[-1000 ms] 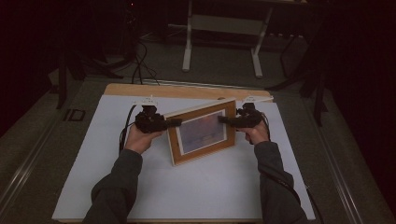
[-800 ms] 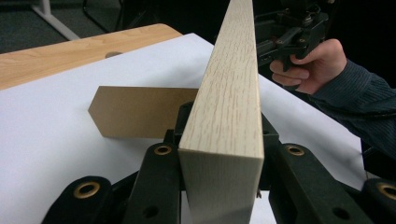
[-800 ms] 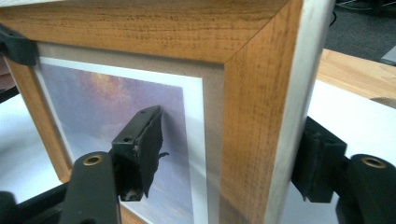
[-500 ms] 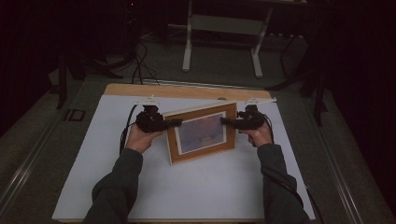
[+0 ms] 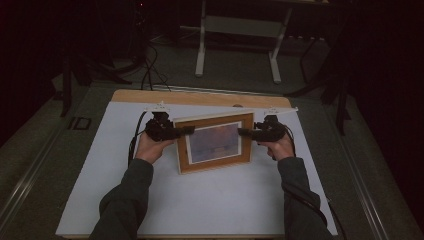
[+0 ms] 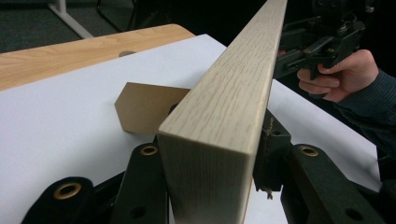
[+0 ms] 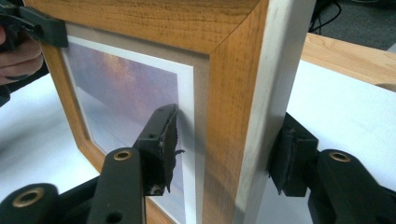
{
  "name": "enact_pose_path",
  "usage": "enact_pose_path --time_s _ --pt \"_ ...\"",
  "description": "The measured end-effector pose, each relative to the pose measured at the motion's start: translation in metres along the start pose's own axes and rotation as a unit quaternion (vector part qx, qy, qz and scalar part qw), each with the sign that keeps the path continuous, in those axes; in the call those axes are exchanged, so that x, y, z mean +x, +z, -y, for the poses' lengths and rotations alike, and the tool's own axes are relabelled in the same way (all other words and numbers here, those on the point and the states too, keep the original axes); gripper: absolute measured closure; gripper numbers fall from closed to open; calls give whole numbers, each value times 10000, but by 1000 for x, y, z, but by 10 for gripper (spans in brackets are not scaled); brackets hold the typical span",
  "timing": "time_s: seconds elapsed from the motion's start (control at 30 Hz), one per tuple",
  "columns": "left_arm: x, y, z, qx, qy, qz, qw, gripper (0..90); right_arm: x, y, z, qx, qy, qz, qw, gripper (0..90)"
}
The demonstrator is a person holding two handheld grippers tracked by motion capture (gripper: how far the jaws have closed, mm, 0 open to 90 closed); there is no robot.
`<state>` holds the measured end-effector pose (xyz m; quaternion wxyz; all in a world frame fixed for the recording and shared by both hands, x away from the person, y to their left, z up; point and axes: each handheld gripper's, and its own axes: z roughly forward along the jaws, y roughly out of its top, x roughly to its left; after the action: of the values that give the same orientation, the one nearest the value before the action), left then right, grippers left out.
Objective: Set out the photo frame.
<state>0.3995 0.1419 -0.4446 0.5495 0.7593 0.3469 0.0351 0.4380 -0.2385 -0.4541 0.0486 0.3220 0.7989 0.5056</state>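
A wooden picture frame [image 5: 215, 142] with a pale sky print stands upright on the white sheet, propped by its brown back stand [image 6: 144, 107]. My left gripper [image 5: 187, 131] straddles its left edge. In the left gripper view the frame's pale side [image 6: 233, 93] runs between the jaws of the left gripper [image 6: 215, 154], which have just been opening. My right gripper [image 5: 242, 132] straddles the right edge. In the right gripper view the right gripper [image 7: 224, 144] has one pad before the print and one behind the frame [image 7: 140, 28]. These jaws have just been closing, with small gaps still showing.
The white sheet [image 5: 200, 200] covers most of a wooden table [image 5: 200, 97]. Behind the table stand metal legs [image 5: 240, 30], and cables [image 5: 150, 70] lie on the dark floor. There is free sheet in front of the frame and to both sides.
My right gripper has shifted slightly to the right along the frame's edge. The frame and the left hand stay where they were.
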Motion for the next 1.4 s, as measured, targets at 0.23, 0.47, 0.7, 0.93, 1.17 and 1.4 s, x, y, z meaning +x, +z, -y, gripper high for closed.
enact_pose_path --time_s 0.23,0.47,0.7,0.93,1.17,1.4 --pt "1 1 0 -26 -34 21 10000 626 2 -4 3 -9 -2 1 10000 510" --pt "4 2 1 -63 -114 103 9999 624 4 -7 4 53 94 28 9999 528" --pt "7 2 1 -80 -192 201 9996 625 6 -11 7 47 189 16 9998 547" --pt "7 2 1 -88 -215 164 9996 609 7 -14 10 31 288 -33 9996 568" --pt "7 1 1 -66 -190 148 9997 608 8 -15 12 9 331 -43 9994 577" --pt "9 0 2 -50 -264 276 9993 616 10 -17 14 -16 371 -71 9993 582"
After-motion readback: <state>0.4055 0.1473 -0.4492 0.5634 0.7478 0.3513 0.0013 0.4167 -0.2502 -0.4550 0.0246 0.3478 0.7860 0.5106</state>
